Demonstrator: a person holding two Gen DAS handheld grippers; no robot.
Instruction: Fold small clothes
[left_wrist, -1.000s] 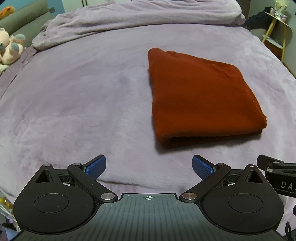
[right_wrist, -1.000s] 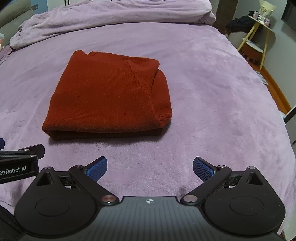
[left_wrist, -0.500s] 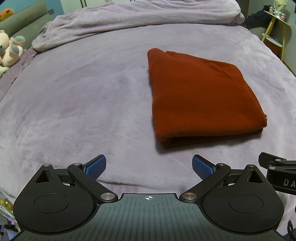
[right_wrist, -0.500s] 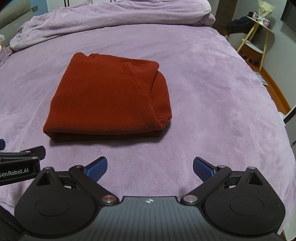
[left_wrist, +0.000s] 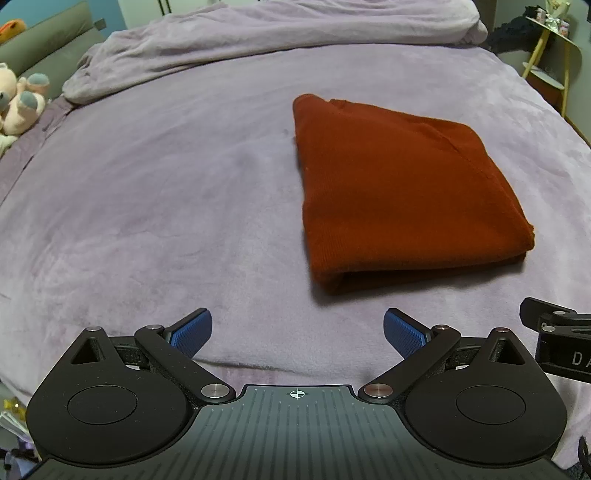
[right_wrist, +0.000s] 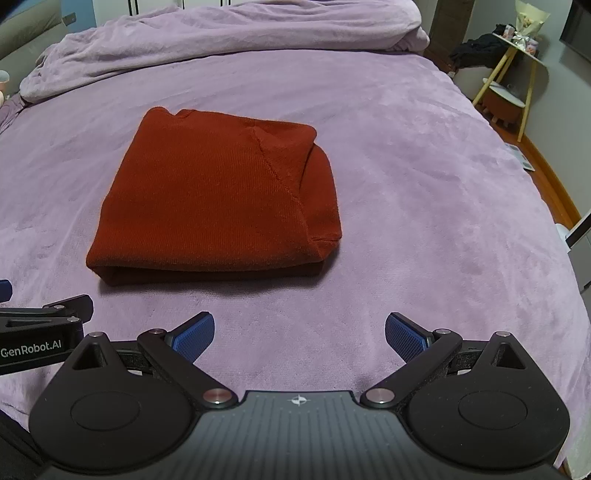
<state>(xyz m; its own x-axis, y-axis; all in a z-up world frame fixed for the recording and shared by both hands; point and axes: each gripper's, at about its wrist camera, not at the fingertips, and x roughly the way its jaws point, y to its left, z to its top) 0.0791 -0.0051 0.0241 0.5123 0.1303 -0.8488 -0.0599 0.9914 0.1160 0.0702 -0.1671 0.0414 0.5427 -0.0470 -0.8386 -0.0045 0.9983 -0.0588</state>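
Observation:
A rust-red knit garment (left_wrist: 402, 192) (right_wrist: 214, 195) lies folded into a compact rectangle on the purple bed cover (left_wrist: 166, 192) (right_wrist: 424, 177). My left gripper (left_wrist: 297, 332) is open and empty, hovering near the bed's front edge, with the garment ahead and to its right. My right gripper (right_wrist: 299, 334) is also open and empty, with the garment ahead and to its left. Neither gripper touches the cloth. Each gripper's side shows at the edge of the other's view.
A bunched purple duvet (left_wrist: 277, 33) (right_wrist: 221, 37) lies along the far end of the bed. A plush toy (left_wrist: 18, 99) sits at the left. A yellow-legged side table (right_wrist: 517, 66) stands off the bed's right edge, beside wooden floor (right_wrist: 554, 184).
Both grippers have drifted slightly back and the garment sits a little higher in both views. The garment itself has not moved and both grippers stay open.

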